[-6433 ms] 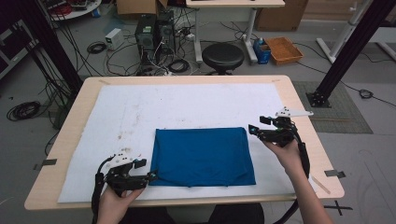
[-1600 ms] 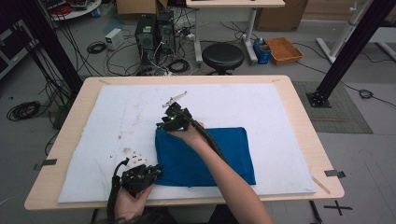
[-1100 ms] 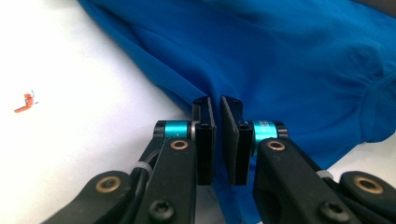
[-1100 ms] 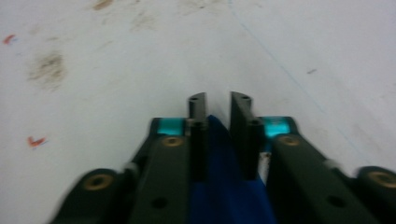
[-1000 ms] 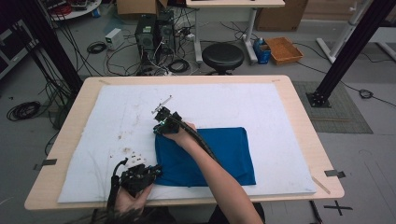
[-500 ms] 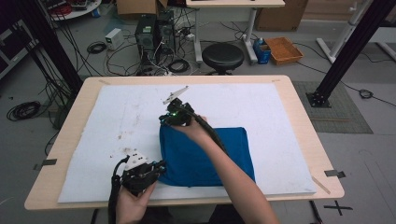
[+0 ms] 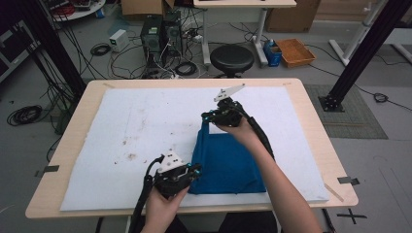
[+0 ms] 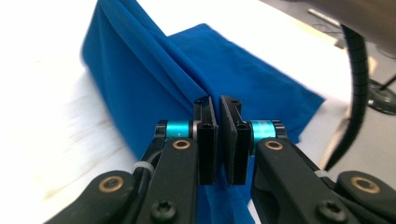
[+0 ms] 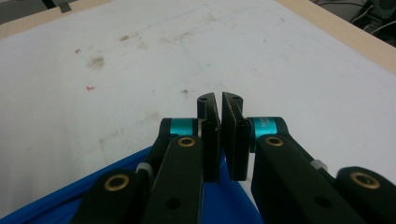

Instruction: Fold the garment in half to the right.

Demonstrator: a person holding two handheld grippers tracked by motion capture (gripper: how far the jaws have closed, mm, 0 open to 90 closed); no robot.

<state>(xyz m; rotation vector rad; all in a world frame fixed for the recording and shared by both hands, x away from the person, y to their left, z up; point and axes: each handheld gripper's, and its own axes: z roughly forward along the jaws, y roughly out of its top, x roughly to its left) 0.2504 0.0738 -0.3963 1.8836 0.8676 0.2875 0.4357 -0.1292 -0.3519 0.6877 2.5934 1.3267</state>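
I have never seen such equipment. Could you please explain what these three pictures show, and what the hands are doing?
A person stands at a table covered by a white mat, with a hand tool in each hand: grippers with two black jaws. The high view looks down from above. The other two come from small cameras riding on each gripper, looking along its jaws. The left gripper pinches the near left corner of a blue cloth; the right gripper pinches the far left corner. Both are shut on it, lifting that edge off the mat. Behind the table are a stool and cables.

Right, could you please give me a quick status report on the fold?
Both tools shut on blue cloth: left tool at near corner, right tool at far corner, lifted. Nothing in the way on white mat.
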